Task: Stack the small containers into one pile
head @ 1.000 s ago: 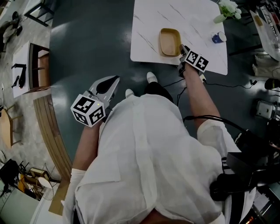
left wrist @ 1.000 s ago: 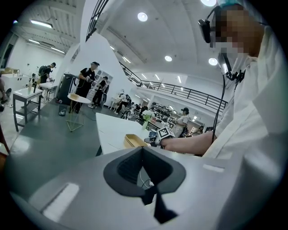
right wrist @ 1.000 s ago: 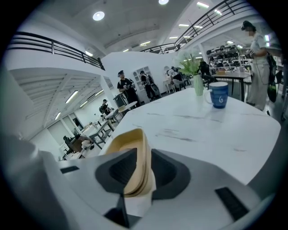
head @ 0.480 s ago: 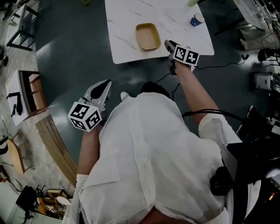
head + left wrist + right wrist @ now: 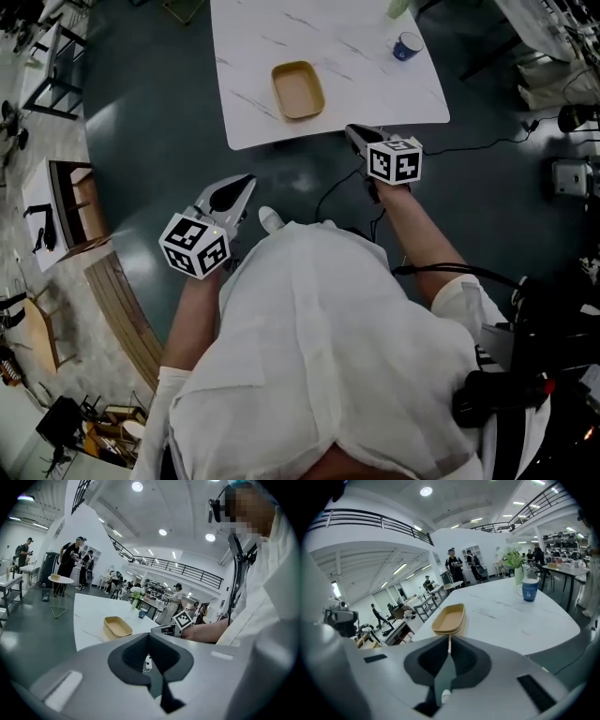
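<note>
The tan rectangular container (image 5: 298,90) lies ahead-left of your pressed-together, empty right hand-held gripper (image 5: 355,134), apart. Its long axis runs away from you.

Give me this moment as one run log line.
left hand-held gripper: shut, empty | right hand-held gripper: shut, empty | tan containers: stacked on table
</note>
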`<state>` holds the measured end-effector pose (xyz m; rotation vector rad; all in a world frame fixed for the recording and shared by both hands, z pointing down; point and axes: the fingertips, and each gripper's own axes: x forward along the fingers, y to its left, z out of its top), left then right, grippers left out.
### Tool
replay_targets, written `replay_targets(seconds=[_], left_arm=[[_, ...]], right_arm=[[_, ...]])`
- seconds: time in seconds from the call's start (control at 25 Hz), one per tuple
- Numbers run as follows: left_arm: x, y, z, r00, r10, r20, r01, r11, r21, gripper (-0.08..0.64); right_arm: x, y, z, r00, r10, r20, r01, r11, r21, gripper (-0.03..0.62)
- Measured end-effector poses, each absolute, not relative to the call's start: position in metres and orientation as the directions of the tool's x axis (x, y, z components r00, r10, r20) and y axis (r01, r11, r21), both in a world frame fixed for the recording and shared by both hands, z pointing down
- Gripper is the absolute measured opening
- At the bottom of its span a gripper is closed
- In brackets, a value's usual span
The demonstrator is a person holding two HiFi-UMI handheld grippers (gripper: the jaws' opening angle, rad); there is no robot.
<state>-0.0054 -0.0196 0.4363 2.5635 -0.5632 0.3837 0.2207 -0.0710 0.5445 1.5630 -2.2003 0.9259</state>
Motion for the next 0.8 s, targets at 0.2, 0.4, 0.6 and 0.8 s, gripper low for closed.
replay_targets(seconds=[0.2, 0.4, 0.6, 0.8], left_arm=[[0.05, 0.011, 0.429, 0.889, -0.288, 0.357, -0.423, -0.815, 0.395, 0.008], [0.071, 0.035, 0.442, 0.889, -0.255, 0.38, -0.411, -0.811, 0.417, 0.008], [0.105, 0.066, 0.436, 0.89, -0.262, 0.372, -0.409, -0.819, 0.402, 0.006], [0.117, 0.093, 0.443, 0.873, -0.289, 0.393, -0.443, -0.808, 0.389, 0.006]], right_arm=[[0.228, -0.012, 0.53, -0.449, -0.693, 0.565, -0.892, 0.31, -0.328, 0.014], [0.22, 0.026, 0.521, -0.49, -0.661, 0.568, -0.871, 0.393, -0.295, 0.012], [0.224, 0.068, 0.512, -0.544, -0.619, 0.566, -0.831, 0.493, -0.258, 0.011], [0.221, 0.1, 0.502, -0.593, -0.589, 0.549, -0.782, 0.584, -0.218, 0.008]])
